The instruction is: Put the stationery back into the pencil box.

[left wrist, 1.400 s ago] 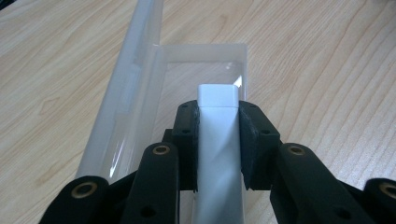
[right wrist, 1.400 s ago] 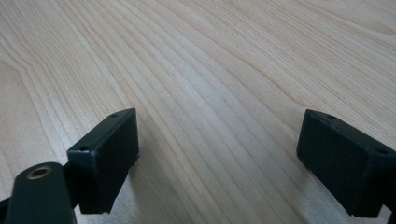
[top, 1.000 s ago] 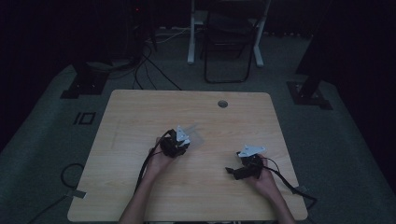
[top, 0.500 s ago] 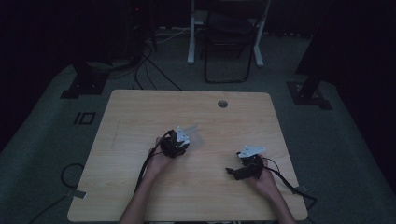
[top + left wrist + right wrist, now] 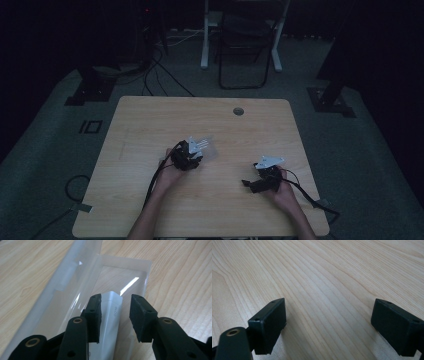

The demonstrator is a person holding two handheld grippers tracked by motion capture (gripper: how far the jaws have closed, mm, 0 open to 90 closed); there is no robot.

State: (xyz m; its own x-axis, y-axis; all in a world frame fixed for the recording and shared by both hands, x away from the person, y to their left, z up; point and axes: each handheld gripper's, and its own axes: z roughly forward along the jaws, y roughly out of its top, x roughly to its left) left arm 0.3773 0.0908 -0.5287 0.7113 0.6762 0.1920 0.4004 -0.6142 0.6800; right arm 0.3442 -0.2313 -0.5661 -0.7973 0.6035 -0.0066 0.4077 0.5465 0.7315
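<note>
Dim room; pale wood-grain desk [image 5: 150, 125] lit at centre, with a round cable hole [image 5: 238, 111] near its far edge. Folding chair [image 5: 245, 45] and loose floor cables [image 5: 160, 70] noted beyond the far edge of the desk.

Left gripper [image 5: 196, 150] is held near the middle of the desk, towards the person's side, in the left hand [image 5: 170, 172]. A clear plastic sleeve [image 5: 75, 285] lies flat on the desk just beyond this gripper, on the side of the cable hole. A white folded strip [image 5: 112, 312] with small grey lettering is seen inside the sleeve, running between the fingers [image 5: 93, 315]. The left pad is seen against the strip; the right pad stands clear of it, with a gap. The fingers are about half parted and have just been opening, sleeve and strip lying between them, not gripped.

Right gripper [image 5: 329, 327] is held well to the right of the sleeve, near the desk's right edge, in the right hand [image 5: 285, 192]. Its fingers [image 5: 269, 322] are spread wide over bare wood, with nothing between them.
</note>
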